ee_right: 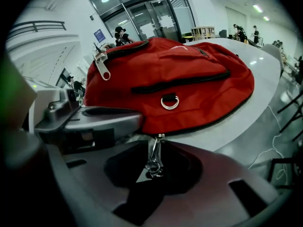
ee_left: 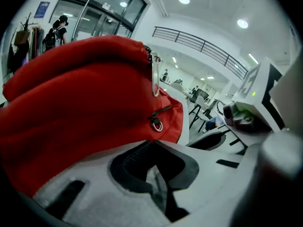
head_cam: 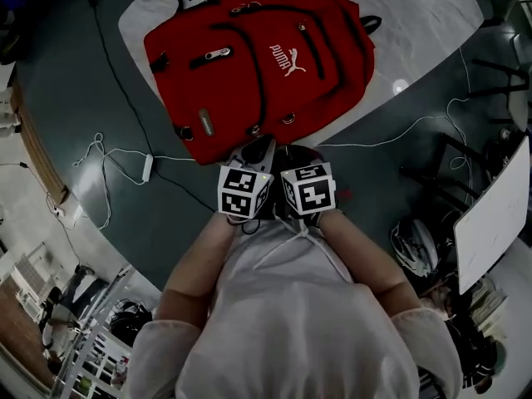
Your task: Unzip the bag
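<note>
At the near edge of the white worktop (head_cam: 416, 23): two hand-held tools set side by side against the hem of a red backpack (head_cam: 258, 56).

Right tool (ee_right: 156, 145): jaws closed tight on the small metal zip pull (ee_right: 153, 161) that hangs from the bag's lower seam, the hold needed to draw the slider along. Left tool (ee_left: 152, 143): just beside it, jaws brought together at the hem, apparently nipping the red fabric, most likely to anchor the bag against that pull. The backpack lies flat, front panel up, wholly on the worktop. Its zips look closed, so the job reads as barely begun. A larger pull tab (ee_right: 102, 66) on the top seam is held by neither tool, and a D-ring (ee_right: 169, 103) sits mid-panel. Cables (head_cam: 104, 152) trail across the floor alongside.
</note>
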### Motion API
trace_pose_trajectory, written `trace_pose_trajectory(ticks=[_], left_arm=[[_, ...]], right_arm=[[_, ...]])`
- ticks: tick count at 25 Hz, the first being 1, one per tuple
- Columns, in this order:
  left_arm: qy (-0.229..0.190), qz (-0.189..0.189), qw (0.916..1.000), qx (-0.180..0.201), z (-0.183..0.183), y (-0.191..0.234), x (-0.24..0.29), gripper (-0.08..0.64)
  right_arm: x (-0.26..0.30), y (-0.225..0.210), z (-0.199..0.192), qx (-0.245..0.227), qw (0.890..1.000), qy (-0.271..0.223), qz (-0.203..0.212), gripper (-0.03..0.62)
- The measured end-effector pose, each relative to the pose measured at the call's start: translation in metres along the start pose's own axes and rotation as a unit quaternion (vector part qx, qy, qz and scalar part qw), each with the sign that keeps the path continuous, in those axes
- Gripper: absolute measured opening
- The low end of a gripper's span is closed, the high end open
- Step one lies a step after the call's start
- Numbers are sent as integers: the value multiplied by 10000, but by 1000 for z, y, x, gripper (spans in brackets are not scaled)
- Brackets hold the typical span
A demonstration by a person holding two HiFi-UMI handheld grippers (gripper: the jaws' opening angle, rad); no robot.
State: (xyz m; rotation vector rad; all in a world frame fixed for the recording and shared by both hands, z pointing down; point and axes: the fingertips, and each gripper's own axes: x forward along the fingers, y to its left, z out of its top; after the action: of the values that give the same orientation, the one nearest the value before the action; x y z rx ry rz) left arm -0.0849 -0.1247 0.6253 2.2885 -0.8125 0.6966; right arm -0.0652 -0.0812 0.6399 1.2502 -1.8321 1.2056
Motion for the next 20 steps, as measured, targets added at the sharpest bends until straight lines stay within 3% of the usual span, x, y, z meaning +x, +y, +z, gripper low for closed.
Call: trace_pose_trajectory(ticks=[5, 11, 20], left_arm=[[269, -129, 9993, -213, -3, 5, 3, 26], [455, -96, 9989, 6, -7, 3, 6, 26], [488, 24, 9985, 257, -7, 2, 7, 25]], right_arm=[[2, -4, 1, -459, 9985, 197, -205, 49], [2, -6, 0, -908, 9948, 334, 309, 29], [1, -8, -1, -1161, 9889, 754, 539, 28]])
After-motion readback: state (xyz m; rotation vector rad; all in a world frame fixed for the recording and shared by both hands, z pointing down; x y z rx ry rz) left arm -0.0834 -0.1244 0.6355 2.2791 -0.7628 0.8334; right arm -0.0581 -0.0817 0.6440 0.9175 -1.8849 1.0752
